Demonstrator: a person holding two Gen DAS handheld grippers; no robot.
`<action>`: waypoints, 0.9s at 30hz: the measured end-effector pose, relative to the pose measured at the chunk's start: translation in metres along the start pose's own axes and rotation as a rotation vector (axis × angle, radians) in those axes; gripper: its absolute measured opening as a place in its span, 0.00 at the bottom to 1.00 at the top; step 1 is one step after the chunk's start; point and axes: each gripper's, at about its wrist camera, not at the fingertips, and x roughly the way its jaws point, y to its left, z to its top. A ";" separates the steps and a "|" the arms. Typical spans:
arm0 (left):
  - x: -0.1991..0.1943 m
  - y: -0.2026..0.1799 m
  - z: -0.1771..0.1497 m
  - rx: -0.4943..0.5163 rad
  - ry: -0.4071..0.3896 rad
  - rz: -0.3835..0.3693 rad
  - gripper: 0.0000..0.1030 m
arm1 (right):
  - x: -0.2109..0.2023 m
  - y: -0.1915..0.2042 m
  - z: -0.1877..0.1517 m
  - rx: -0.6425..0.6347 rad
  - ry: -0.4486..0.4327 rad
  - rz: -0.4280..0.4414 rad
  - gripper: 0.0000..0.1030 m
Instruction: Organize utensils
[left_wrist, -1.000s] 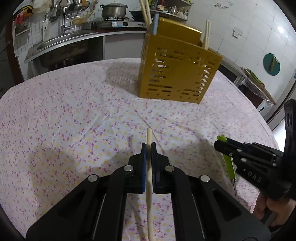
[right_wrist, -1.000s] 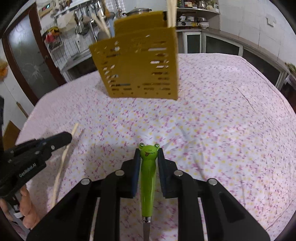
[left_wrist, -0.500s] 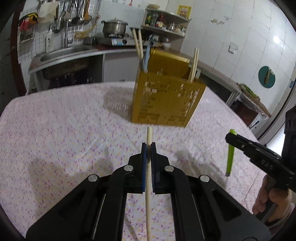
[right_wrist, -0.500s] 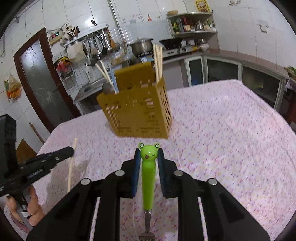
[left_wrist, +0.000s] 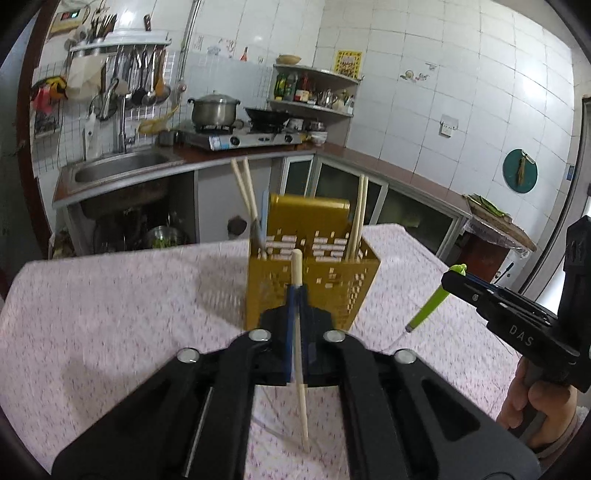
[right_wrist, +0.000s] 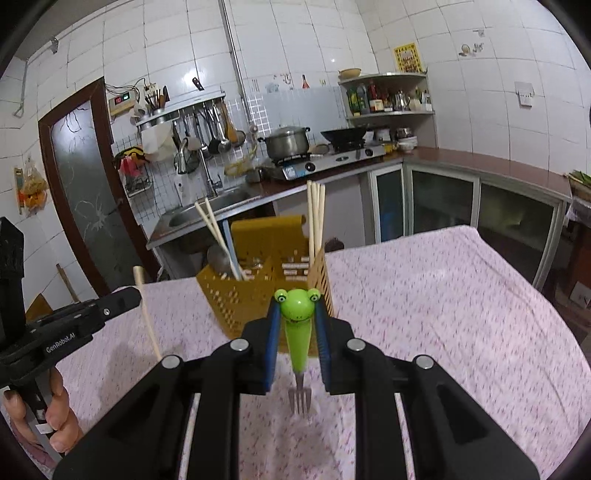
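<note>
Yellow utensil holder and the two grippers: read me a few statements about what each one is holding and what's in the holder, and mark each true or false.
1. The left gripper is shut on a single chopstick. True.
2. The right gripper holds a spoon. False: it grips a green frog-handled fork, tines pointing down.
3. The yellow utensil holder already has chopsticks standing in it. True.
4. The holder lies tipped over on the tablecloth. False: it stands upright.
5. The fork rests on the table. False: it is held above it.
</note>
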 end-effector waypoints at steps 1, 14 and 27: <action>0.001 0.000 0.004 0.007 -0.009 0.005 0.00 | 0.001 0.000 0.004 -0.002 -0.004 -0.001 0.18; 0.040 0.016 0.010 -0.034 0.115 0.033 0.00 | 0.012 -0.003 0.024 -0.024 0.006 -0.013 0.18; 0.069 0.071 -0.050 -0.248 0.293 0.100 0.40 | 0.021 -0.014 0.003 0.002 0.052 -0.029 0.18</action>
